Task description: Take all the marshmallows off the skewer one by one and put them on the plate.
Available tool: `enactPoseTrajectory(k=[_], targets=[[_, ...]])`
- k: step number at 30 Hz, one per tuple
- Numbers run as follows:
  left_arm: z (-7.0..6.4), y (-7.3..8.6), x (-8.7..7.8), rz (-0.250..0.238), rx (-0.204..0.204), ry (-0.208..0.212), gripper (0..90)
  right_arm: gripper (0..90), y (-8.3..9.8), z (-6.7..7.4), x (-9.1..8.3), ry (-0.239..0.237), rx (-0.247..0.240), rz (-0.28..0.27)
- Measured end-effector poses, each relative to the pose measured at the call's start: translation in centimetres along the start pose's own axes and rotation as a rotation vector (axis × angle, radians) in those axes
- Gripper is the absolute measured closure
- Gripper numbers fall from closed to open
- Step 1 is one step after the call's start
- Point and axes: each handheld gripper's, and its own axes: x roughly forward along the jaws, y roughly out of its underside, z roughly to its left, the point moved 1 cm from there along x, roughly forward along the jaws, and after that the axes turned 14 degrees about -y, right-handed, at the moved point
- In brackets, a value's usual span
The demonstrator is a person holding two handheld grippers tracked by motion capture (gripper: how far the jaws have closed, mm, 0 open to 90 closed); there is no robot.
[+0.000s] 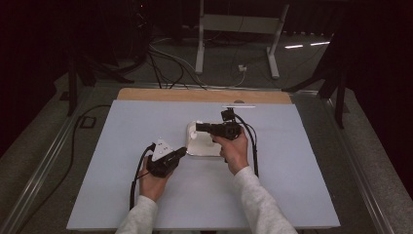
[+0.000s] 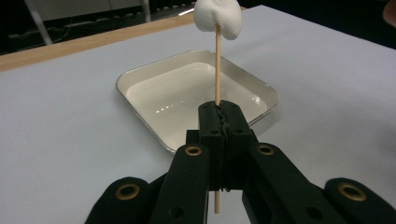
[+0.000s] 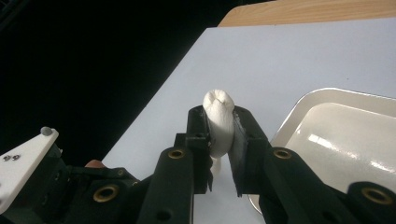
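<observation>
Two sleeved forearms enter the high view from six o'clock, over a pale blue sheet (image 1: 292, 185) that covers the table, with a strip of bare wood (image 1: 204, 95) left along the far edge at twelve o'clock. Wide bare sheet is left toward three, six and nine o'clock. A white square tray (image 1: 195, 146) with a raised rim is set near the middle. The left gripper (image 1: 181, 152), just off the tray's eight o'clock corner, is clamped on a thin wooden skewer (image 2: 217, 65), which is held upright in front of the tray. The right gripper (image 1: 200, 128), held over the tray's far left part, is narrowed onto a white marshmallow (image 3: 218, 123) squeezed between its jaws. That marshmallow is seen at the skewer's top end in the left gripper view.
</observation>
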Motion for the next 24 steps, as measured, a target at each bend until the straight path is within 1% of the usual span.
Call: enactPoseTrajectory(k=[5, 11, 12, 13, 14, 15, 16, 18, 19, 21, 23, 24], targets=[[0.0, 0.1, 0.1, 0.003, 0.018, -0.01, 90.0, 79.0, -0.1, -0.1, -0.1, 0.01, 0.002, -0.015], [0.0, 0.3, 0.2, 0.018, 0.041, -0.024, 90.0, 79.4, -0.2, -0.4, -0.3, 0.023, 0.015, -0.041], [-0.1, 0.4, 0.3, 0.026, 0.052, -0.033, 90.0, 80.6, -0.5, -0.4, -0.7, 0.033, 0.017, -0.074], [-0.1, 0.6, 0.4, 0.052, 0.069, -0.054, 90.0, 80.6, -0.5, -0.4, -0.7, 0.033, 0.017, -0.074], [0.0, 1.0, 0.5, 0.072, 0.074, -0.063, 90.0, 81.1, -0.7, -0.5, -1.4, 0.038, 0.016, -0.12], [0.3, 1.3, 0.7, 0.079, 0.045, -0.061, 90.0, 81.2, -1.2, -0.5, -2.3, 0.033, 0.023, -0.159], [0.6, 1.2, 0.7, 0.074, 0.023, -0.058, 90.0, 81.1, -1.9, -0.5, -3.3, 0.033, 0.021, -0.166], [0.8, 0.8, 0.5, 0.051, -0.01, -0.05, 90.0, 80.7, -2.4, -0.2, -4.1, 0.07, -0.019, -0.138], [0.8, 0.6, 0.4, 0.046, -0.01, -0.053, 90.0, 80.5, -2.4, 0.0, -4.4, 0.084, -0.037, -0.129], [0.7, 0.5, 0.4, 0.041, -0.018, -0.053, 90.0, 80.0, -2.4, -0.1, -4.5, 0.094, -0.049, -0.113], [0.7, 0.5, 0.2, 0.04, -0.02, -0.051, 90.0, 79.4, -2.2, -0.4, -4.4, 0.11, -0.052, -0.104], [0.7, 0.4, 0.2, 0.034, -0.028, -0.047, 90.0, 79.2, -2.0, -0.6, -4.2, 0.112, -0.048, -0.101]])
